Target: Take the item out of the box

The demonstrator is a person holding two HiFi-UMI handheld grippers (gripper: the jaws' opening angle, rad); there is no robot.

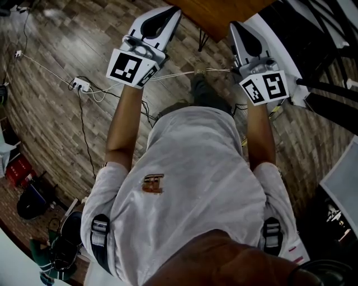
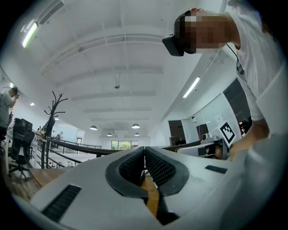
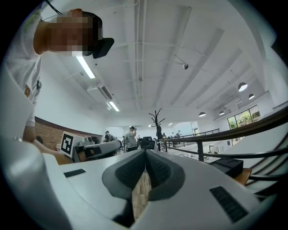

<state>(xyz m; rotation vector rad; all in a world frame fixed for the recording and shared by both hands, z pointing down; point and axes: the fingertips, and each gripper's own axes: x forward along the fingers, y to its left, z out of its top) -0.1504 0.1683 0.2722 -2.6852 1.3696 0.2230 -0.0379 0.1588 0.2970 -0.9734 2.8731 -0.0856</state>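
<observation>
No box or item shows plainly in any view. In the head view I look down on the person's white shirt and both forearms, held out over a wooden floor. My left gripper [image 1: 174,11] points forward at the upper left with its marker cube [image 1: 131,67] behind it. My right gripper [image 1: 234,25] points forward at the upper right, close to a brown table [image 1: 224,12]. In the left gripper view my left gripper [image 2: 145,153] has its ribbed pads pressed together with nothing between them. My right gripper [image 3: 145,156] is likewise shut and empty.
A power strip [image 1: 81,85] with white cables lies on the floor at the left. A red crate [image 1: 19,167] and dark bags sit lower left. A black flat case [image 3: 228,165] rests on a wooden surface beside a railing [image 3: 202,144]. A coat stand [image 2: 53,110] stands far off.
</observation>
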